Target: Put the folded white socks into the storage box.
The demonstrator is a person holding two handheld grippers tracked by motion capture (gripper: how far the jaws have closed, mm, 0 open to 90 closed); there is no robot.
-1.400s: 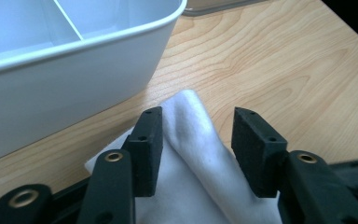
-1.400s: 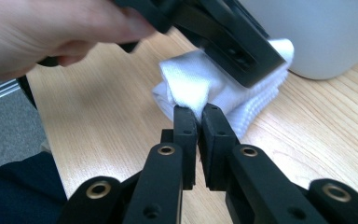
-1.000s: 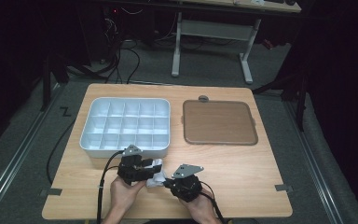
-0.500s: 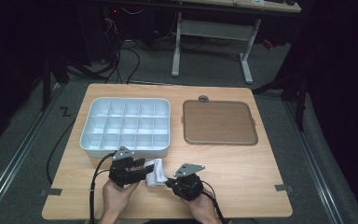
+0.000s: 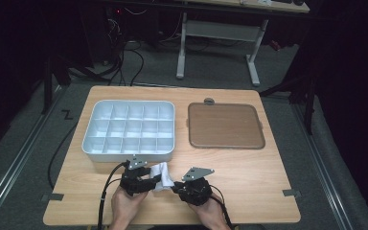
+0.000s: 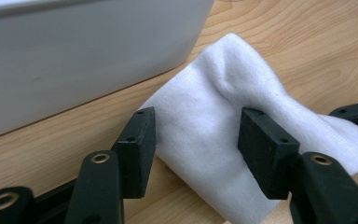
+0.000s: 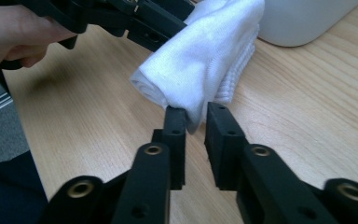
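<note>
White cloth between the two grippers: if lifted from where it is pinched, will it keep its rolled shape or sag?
The white cloth is soft knit fabric, loosely rolled, so it will likely sag and unroll. It looks light. The right gripper pinches only one edge, so the rest may droop.

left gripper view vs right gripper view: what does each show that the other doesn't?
Left gripper view: its own jaws spread wide on either side of the white cloth, not closed on it.

Right gripper view: its jaws pinching an edge of the cloth, plus the person's left hand holding the other gripper.

Both: the cloth on the wooden table beside the white tray's wall.
</note>
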